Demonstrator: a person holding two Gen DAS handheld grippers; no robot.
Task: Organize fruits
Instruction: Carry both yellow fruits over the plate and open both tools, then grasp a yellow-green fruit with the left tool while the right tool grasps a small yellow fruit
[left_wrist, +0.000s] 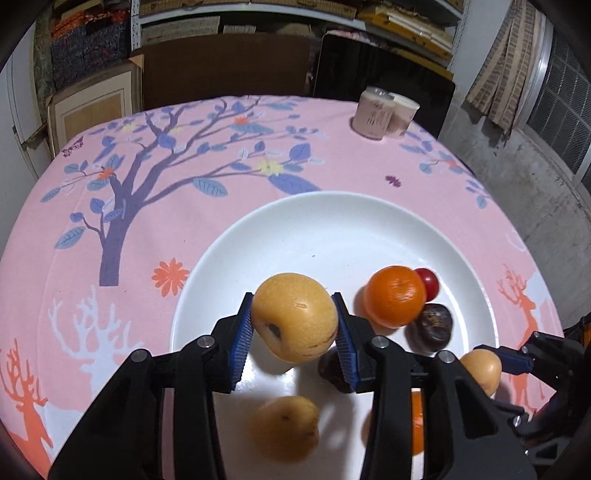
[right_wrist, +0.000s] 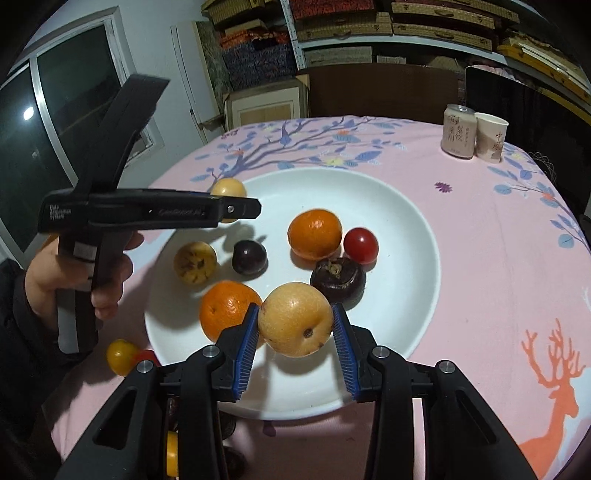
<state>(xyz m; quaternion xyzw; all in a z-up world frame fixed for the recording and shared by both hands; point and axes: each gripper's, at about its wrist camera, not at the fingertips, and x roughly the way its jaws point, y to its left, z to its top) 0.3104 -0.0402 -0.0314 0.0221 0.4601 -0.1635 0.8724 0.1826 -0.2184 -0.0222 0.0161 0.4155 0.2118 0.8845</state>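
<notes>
A white plate (left_wrist: 332, 229) on the pink tablecloth holds several fruits. My left gripper (left_wrist: 294, 325) is shut on a yellow loquat (left_wrist: 294, 317) held above the plate; it also shows in the right wrist view (right_wrist: 240, 208) with that loquat (right_wrist: 228, 188). My right gripper (right_wrist: 294, 328) is shut on another yellow loquat (right_wrist: 294, 319) above the plate's (right_wrist: 399, 206) near side. On the plate lie an orange (right_wrist: 314, 233), a second orange (right_wrist: 227, 310), a red cherry tomato (right_wrist: 361, 245), two dark chestnut-like fruits (right_wrist: 338, 278) (right_wrist: 249, 256) and a spotted loquat (right_wrist: 195, 262).
A yellow cherry tomato (right_wrist: 121, 356) and a red one (right_wrist: 146, 357) lie on the cloth left of the plate. A pink can (right_wrist: 458, 131) and a paper cup (right_wrist: 490, 137) stand at the far right. Shelves and boxes stand behind the table.
</notes>
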